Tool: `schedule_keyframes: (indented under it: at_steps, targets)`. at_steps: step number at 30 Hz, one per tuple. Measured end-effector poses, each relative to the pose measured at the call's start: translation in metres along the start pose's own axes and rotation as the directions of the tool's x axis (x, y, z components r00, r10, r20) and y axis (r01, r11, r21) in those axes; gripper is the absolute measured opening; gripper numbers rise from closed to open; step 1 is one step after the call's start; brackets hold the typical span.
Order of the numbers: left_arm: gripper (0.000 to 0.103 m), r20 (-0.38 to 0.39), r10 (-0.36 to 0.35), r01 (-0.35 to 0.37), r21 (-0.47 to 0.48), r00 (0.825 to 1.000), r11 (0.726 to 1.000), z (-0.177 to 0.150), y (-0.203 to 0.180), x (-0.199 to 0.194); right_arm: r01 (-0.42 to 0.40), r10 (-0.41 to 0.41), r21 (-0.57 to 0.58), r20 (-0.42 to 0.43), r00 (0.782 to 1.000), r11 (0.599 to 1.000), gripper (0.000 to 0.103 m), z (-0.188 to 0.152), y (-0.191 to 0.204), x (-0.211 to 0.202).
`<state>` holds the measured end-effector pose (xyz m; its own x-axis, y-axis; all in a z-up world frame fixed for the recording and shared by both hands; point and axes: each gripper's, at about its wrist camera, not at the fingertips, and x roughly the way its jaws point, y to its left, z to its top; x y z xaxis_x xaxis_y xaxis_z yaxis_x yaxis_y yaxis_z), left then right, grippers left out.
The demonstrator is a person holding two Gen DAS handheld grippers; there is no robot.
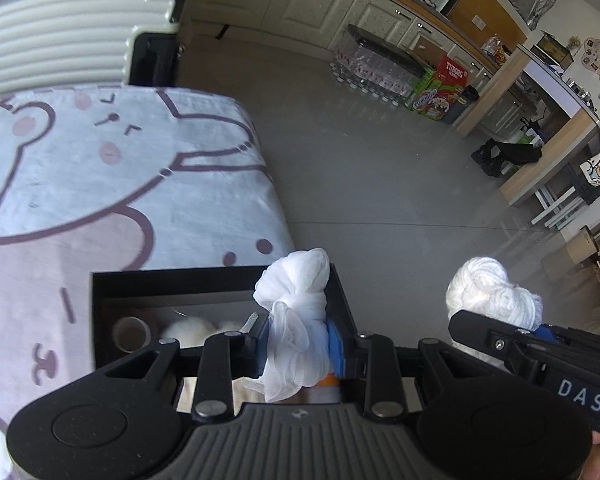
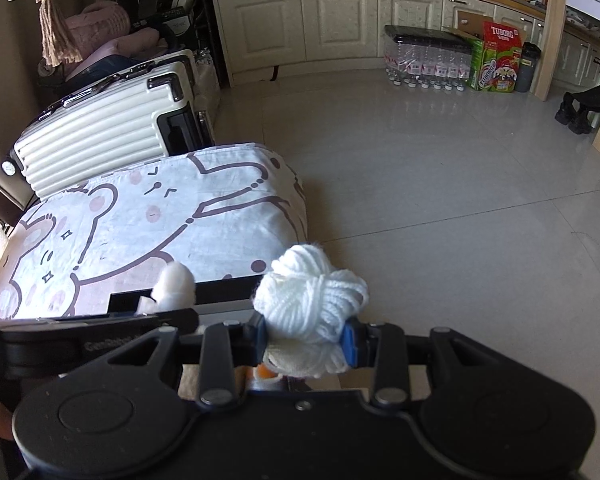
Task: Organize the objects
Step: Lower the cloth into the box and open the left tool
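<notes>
Left wrist view: left gripper (image 1: 298,346) fingers clamp a knotted white gauze bundle (image 1: 294,312) above a black box (image 1: 100,280) on the bear-print blanket (image 1: 100,184); grey tiled floor (image 1: 380,184) beyond.

Right wrist view: right gripper (image 2: 306,338) fingers pinch a white yarn ball (image 2: 312,296) (beside the blanket edge); cream suitcase (image 2: 100,132), cabinets (image 2: 300,24) behind.
</notes>
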<state>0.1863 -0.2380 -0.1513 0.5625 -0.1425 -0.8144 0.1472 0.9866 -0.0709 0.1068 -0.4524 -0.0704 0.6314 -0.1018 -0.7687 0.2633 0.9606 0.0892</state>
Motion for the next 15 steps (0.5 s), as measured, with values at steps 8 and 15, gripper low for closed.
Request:
schedule_keyframes:
  at_steps: [8, 15]
  targets:
    - [0.032, -0.039, -0.079, 0.075, -0.090, 0.996, 0.993, 0.000, 0.001, 0.041, 0.001, -0.001, 0.016, -0.008, 1.000, 1.000, 0.037, 0.004, -0.012, 0.012]
    - [0.059, -0.045, -0.076, 0.074, -0.044, 0.996, 0.996, 0.005, 0.002, 0.044, -0.003, 0.004, 0.033, -0.021, 1.000, 0.999, 0.037, 0.009, -0.012, 0.028]
